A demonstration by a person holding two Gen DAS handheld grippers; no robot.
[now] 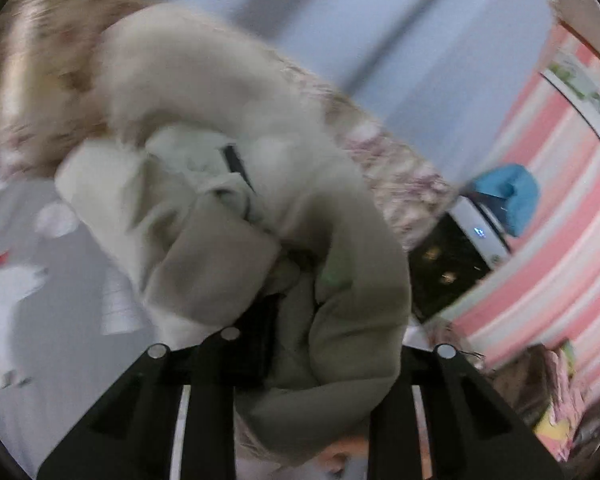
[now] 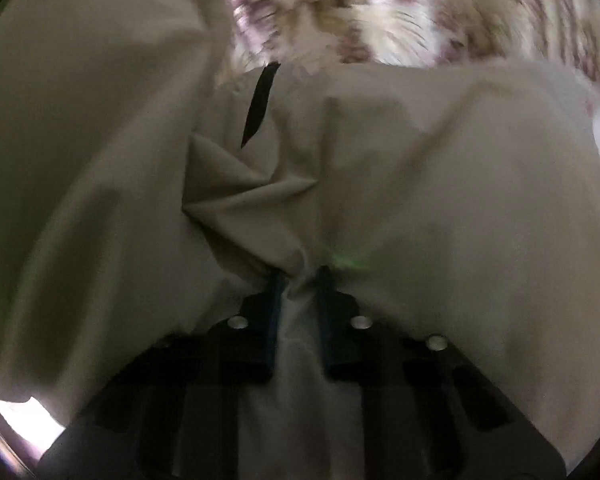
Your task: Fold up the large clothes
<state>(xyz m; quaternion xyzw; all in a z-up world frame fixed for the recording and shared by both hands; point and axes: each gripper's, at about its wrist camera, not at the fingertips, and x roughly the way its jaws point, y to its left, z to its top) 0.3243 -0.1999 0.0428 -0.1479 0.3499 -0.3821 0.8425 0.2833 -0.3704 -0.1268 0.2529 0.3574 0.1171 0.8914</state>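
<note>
A large beige garment point(image 1: 228, 128) hangs bunched in the left wrist view, blurred by motion. Its folds drape over my left gripper point(image 1: 296, 296). One black finger point(image 1: 260, 340) shows, and cloth hides the other. The jaws look shut on a thick fold. In the right wrist view the same beige garment point(image 2: 420, 168) fills most of the picture. My right gripper point(image 2: 300, 280) is shut on a pinched bunch of it, with blue-edged fingers point(image 2: 274, 312) on either side of the fold. A narrow black strip point(image 2: 260, 100) lies on the cloth above.
A floral blanket point(image 2: 380, 12) lies beyond the garment. A grey sheet with white shapes point(image 1: 28, 280) spreads at the left. At the right are a pink striped wall point(image 1: 560, 220), a blue object point(image 1: 512, 192) and a dark device with a small light point(image 1: 460, 248).
</note>
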